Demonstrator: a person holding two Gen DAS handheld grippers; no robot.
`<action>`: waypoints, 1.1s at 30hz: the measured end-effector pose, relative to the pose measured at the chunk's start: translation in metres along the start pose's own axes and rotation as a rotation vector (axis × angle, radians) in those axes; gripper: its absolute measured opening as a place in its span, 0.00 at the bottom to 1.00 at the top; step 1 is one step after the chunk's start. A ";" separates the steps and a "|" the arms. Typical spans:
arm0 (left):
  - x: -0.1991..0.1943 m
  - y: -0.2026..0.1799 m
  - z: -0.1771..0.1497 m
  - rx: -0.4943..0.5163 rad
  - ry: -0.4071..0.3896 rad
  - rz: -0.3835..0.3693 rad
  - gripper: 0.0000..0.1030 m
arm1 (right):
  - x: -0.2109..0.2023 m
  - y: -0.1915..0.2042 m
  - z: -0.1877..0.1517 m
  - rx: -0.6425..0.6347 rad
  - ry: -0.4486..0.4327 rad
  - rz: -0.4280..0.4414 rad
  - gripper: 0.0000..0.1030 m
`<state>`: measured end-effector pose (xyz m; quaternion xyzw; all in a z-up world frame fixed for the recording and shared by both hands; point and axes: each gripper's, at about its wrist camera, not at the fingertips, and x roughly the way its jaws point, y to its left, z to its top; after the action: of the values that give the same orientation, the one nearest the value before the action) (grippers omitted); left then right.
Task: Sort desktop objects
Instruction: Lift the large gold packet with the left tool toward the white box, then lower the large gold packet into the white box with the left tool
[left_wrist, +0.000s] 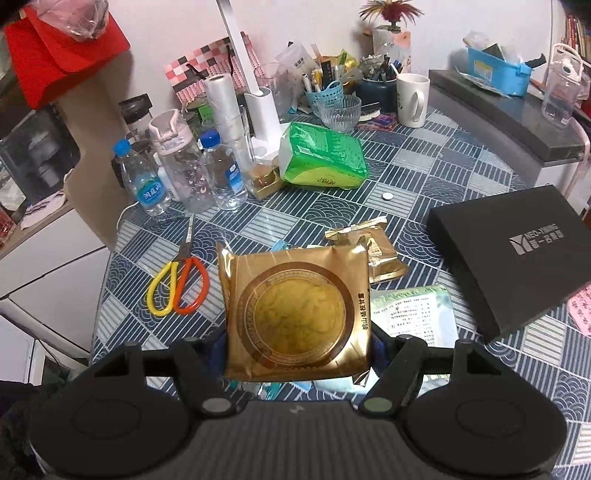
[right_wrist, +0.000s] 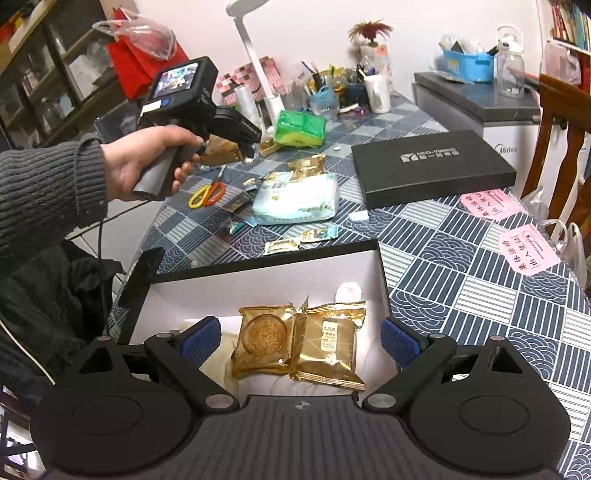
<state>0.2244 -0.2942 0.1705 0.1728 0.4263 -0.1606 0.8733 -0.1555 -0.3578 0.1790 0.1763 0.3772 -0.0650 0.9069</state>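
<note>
Left wrist view showed the left gripper (left_wrist: 297, 341) with its jaws clamped on the sides of a gold pastry packet (left_wrist: 295, 314), lifted clear of the patterned worktop (left_wrist: 424, 177), flat face toward the camera. Right wrist view showed the right gripper (right_wrist: 301, 339) with jaws spread and empty over the open white-lined box (right_wrist: 258, 284), where two gold packets (right_wrist: 295, 347) already lay. Seen from there, the left gripper hung at about 10 o'clock of the box, so the carried packet probably had to travel toward 4 o'clock to join them.
</note>
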 end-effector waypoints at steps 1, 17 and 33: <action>-0.005 0.001 -0.001 0.003 -0.003 0.000 0.82 | -0.003 0.001 -0.001 -0.005 -0.004 -0.002 0.91; -0.092 0.015 -0.042 -0.026 -0.077 -0.022 0.82 | -0.038 0.022 -0.010 -0.071 -0.062 -0.036 0.91; -0.156 -0.004 -0.123 0.000 -0.085 -0.076 0.82 | -0.077 0.036 -0.040 -0.077 -0.118 -0.090 0.91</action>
<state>0.0469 -0.2234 0.2234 0.1493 0.3950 -0.2008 0.8840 -0.2272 -0.3109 0.2175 0.1200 0.3326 -0.1017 0.9298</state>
